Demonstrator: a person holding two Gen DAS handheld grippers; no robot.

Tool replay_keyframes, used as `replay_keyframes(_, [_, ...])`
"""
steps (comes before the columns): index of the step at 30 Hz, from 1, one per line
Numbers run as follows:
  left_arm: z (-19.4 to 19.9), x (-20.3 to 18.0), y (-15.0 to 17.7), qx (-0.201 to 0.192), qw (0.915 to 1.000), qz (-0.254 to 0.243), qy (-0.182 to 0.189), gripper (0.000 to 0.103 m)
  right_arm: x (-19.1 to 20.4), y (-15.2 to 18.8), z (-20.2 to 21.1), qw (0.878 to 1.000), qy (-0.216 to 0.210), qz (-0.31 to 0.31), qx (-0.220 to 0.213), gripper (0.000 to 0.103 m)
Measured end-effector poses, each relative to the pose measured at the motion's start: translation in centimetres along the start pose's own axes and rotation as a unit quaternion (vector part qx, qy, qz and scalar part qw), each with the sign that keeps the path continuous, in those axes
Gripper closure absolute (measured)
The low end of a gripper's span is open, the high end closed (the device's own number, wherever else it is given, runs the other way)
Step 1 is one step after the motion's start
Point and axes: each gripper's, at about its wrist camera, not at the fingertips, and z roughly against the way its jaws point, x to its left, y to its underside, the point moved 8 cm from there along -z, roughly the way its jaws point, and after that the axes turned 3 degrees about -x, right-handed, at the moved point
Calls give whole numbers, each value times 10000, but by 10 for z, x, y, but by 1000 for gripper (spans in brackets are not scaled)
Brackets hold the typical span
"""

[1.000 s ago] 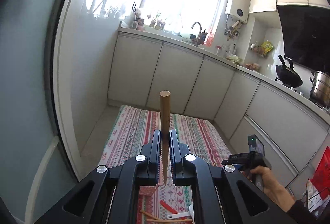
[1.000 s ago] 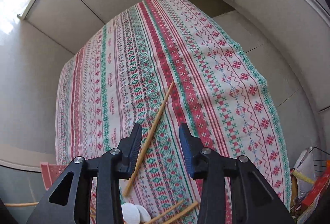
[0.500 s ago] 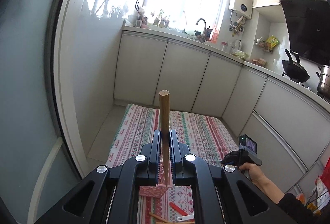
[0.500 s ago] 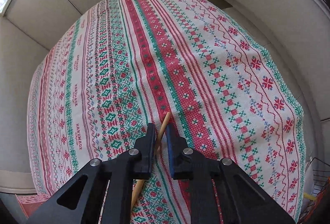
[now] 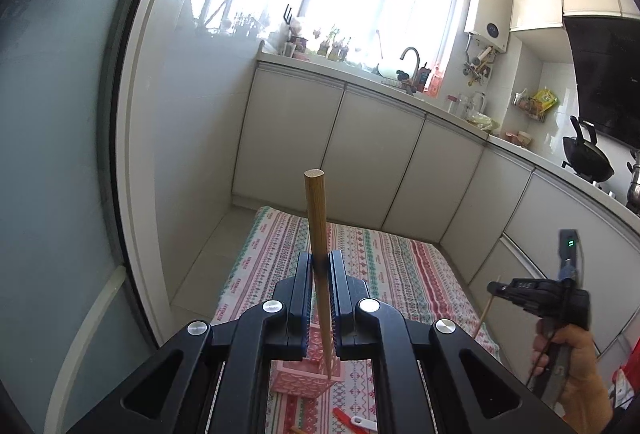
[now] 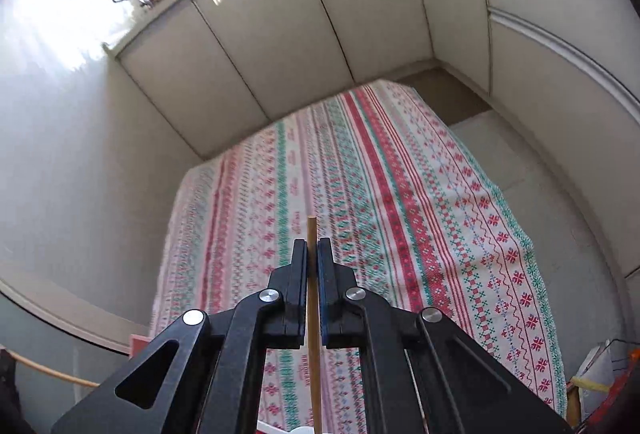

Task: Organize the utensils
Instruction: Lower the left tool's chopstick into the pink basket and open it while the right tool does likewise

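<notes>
My right gripper point(image 6: 312, 254), which a second ago hovered apart over a chopstick point(image 6: 313, 334) on the patterned cloth point(image 6: 400, 194), now clamps it aloft, while my left gripper point(image 5: 320, 266) pinches another chopstick point(image 5: 318, 234) above the pink holder point(image 5: 304, 382).

The left tongs point(image 5: 320, 266) pinch a chopstick point(image 5: 316, 218) upright above a box point(image 5: 304, 380) on the tabletop point(image 5: 400, 274). The right tongs point(image 6: 313, 254) hold another stick point(image 6: 311, 230), off to the right.
</notes>
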Motion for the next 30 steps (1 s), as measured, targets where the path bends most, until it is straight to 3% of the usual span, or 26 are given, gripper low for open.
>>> replay_keyframes(6, [1,-2,-9,-317,9995,-63,42,95,74,-12,65,9939,-708,308,-791,99])
replay_keyframes(12, [-10,-5,-13,-477,9984,-303,-75,95,133,-19,99,9765,-1404,467,-1564,99])
replay_keyframes(15, [-29,0,-4,-271,9988,-374,-167,95,153,-14,93,9717,-1486,567,-1744,99])
replay_keyframes(21, [-61,4,18,183,9984,-500,-202,95,175,6,46,9695,-1679,554,-1700,99])
replay_keyframes(30, [-86,1,40,621,9955,-682,-222,95,184,47,-23,9752,-1394,1187,-1243,98])
